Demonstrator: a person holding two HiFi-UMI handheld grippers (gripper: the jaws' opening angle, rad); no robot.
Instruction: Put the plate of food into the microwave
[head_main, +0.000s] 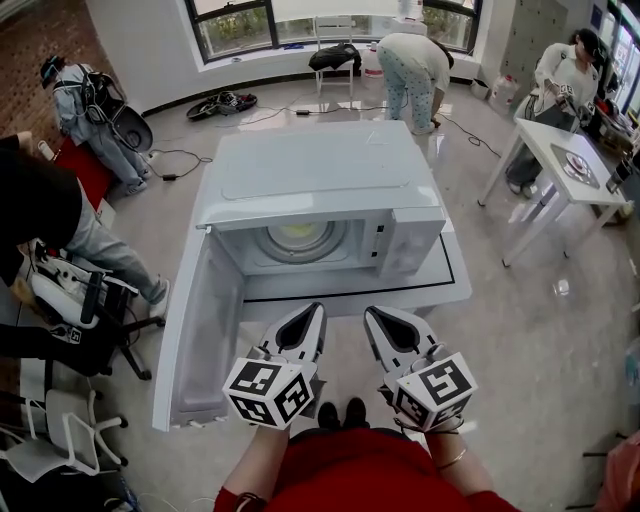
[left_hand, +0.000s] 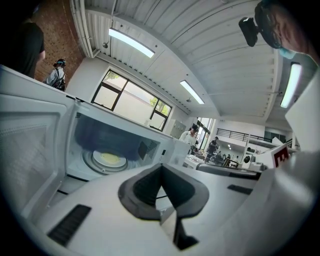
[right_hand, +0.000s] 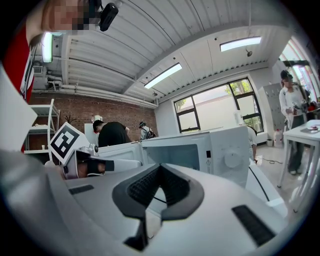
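Bright, even light: daylight pours through the wide dark-framed windows (head_main: 330, 25) on the far wall, and the glossy pale grey floor (head_main: 540, 330) throws back soft glare. Long white ceiling strip lights (left_hand: 131, 42) burn overhead, one blown out at the frame's right edge. The open white box-shaped microwave (head_main: 320, 190) keeps its cavity in mild shadow. Both gripper views bow hard at the rim, corners black. The left hand-held gripper (left_hand: 161, 169) and right hand-held gripper (right_hand: 160, 169) look soft up close.

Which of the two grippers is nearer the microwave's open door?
The left gripper: it is just beside the door swung out at the left of the microwave, while the right gripper is farther off, before the control panel.
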